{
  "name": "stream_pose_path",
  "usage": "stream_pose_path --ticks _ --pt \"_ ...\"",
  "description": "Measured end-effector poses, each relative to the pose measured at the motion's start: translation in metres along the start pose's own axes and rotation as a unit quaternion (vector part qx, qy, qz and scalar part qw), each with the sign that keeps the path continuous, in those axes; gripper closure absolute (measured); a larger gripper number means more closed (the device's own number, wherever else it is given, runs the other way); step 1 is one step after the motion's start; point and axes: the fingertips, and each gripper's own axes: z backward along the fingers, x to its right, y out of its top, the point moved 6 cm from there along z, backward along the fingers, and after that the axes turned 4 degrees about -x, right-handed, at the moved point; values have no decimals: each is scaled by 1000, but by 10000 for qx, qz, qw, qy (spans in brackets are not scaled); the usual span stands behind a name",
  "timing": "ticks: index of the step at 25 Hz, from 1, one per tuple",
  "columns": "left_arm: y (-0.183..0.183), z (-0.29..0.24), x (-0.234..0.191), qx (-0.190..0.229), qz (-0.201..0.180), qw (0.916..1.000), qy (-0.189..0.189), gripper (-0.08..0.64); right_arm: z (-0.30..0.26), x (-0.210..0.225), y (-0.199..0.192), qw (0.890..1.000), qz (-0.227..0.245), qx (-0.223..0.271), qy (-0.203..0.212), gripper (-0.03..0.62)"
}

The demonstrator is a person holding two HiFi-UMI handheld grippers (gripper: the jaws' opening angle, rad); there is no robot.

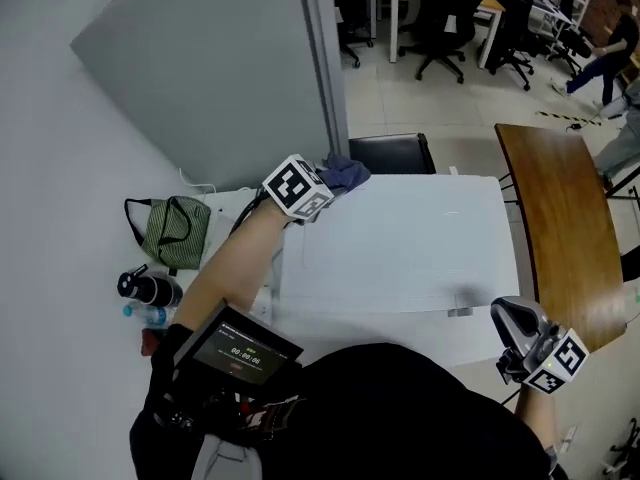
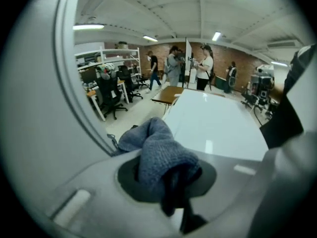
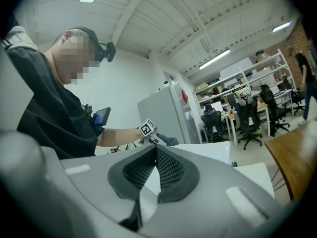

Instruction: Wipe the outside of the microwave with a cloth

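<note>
Nearest, a small screen sits at the person's chest. Right gripper is positioned beside the near right corner of the white microwave, jaws together with nothing between them. Left gripper clamps a blue-grey cloth at the far left corner of the microwave top.
</note>
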Motion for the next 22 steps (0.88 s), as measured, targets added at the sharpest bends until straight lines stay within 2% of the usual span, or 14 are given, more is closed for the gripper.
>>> stream_pose_path --ticks 2,8,11,14,16,18,20,22 --pt "37 -27 17 -166 -186 9993 -265 502 28 15 -10 9997 -140 145 -162 588" --pt "148 -107 82 -239 -884 9943 -553 503 123 50 -25 9951 -384 428 -810 588" --pt "188 -139 111 -139 -1059 9915 -746 503 156 55 -31 9923 -469 431 -1067 588" --pt "212 -156 135 119 -1123 9900 -847 503 169 49 -30 9911 -447 418 -1183 588" --pt "211 -147 142 326 -1085 9893 -921 502 166 41 -23 9916 -328 443 -1168 588" --pt "192 -114 134 498 -1028 9898 -851 502 155 31 -15 9927 -186 462 -1097 588" --pt "152 -69 115 552 -980 9915 -650 502 136 19 -8 9942 -70 451 -974 588" --pt "94 -22 88 485 -813 9947 -405 502 110 4 -4 9961 22 413 -783 588"
